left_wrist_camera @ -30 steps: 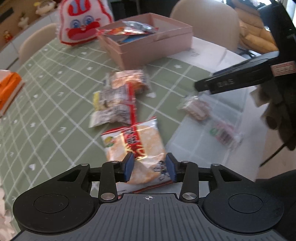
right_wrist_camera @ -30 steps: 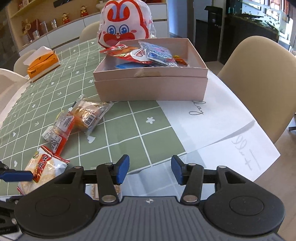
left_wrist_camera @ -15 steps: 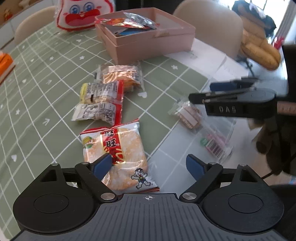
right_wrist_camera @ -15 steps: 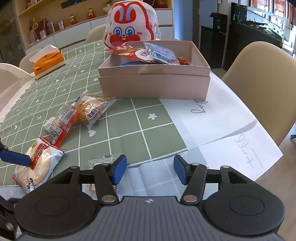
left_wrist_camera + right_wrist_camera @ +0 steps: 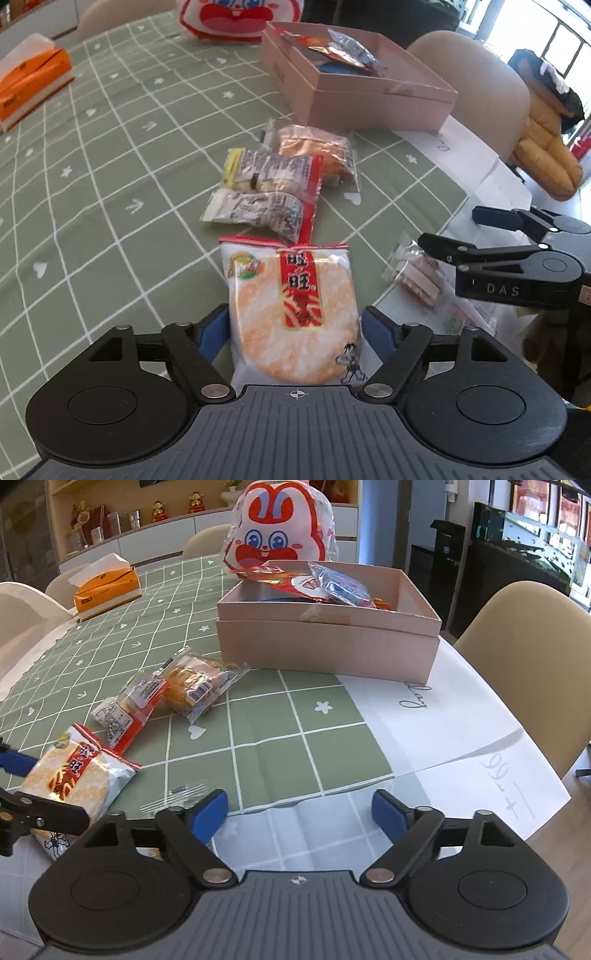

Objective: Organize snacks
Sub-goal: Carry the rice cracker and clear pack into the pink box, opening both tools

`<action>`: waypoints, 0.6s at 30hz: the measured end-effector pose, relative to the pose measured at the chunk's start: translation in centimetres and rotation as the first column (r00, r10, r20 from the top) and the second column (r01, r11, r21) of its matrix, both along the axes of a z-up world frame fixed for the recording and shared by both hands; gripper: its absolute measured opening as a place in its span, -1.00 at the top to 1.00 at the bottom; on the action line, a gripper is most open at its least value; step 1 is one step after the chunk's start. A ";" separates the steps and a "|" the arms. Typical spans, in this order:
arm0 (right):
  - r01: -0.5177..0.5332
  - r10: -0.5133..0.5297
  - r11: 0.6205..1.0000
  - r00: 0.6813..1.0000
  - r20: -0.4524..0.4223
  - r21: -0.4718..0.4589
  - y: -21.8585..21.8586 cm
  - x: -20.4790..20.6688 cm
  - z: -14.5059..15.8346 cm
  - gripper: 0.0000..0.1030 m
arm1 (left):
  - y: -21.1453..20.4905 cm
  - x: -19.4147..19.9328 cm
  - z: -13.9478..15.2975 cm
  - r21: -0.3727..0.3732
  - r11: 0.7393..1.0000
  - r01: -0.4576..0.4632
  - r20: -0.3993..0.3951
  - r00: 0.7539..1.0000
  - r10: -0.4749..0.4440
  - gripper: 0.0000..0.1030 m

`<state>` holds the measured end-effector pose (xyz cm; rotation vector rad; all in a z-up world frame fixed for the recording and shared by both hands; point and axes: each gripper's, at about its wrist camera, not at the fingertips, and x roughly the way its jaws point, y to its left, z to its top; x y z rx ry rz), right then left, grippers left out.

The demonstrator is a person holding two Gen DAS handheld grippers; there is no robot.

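Rabbit bag (image 5: 240, 16) top cut off.

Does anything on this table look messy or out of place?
Yes: several wrapped snack packets, such as the round rice cracker packet, lie loose on the green checked tablecloth instead of inside the open pink cardboard box. Nothing looks spilled or damaged.

A rice-cracker packet (image 5: 291, 314) lies flat near the surface's front edge. Behind it sit two red-trimmed packets (image 5: 266, 188) and a clear-wrapped pastry (image 5: 314, 147). A small clear packet (image 5: 417, 273) lies rightward. The pink box (image 5: 328, 642) holds more snacks.
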<state>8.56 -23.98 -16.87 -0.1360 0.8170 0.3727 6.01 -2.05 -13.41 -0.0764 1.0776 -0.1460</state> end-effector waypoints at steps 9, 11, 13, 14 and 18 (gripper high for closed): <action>-0.071 0.075 0.996 0.995 -0.061 0.062 -1.6 -0.8 2.4 -0.64 | 0.5 0.0 0.2 -0.024 1.000 -0.013 -0.017 1.000 0.013 -0.54; -0.156 0.162 0.985 0.983 -0.085 0.073 -1.4 -1.7 3.2 -0.64 | 0.9 -0.5 0.4 -0.046 0.999 -0.018 -0.012 1.000 0.018 -0.54; -0.229 0.237 0.970 0.966 -0.105 0.078 -0.8 -2.8 3.8 -0.60 | 1.1 -1.0 0.7 -0.064 0.998 -0.018 -0.007 1.000 0.017 -0.54; -0.264 0.271 0.962 0.957 -0.108 0.075 -0.3 -3.2 4.0 -0.53 | 1.2 -1.2 0.9 -0.074 0.997 -0.016 -0.004 1.000 0.015 -0.54; -0.335 0.335 0.942 0.933 -0.129 0.023 2.0 -3.9 3.4 -0.04 | 1.0 -1.7 1.7 -0.105 0.995 -0.001 0.000 1.000 0.001 -0.54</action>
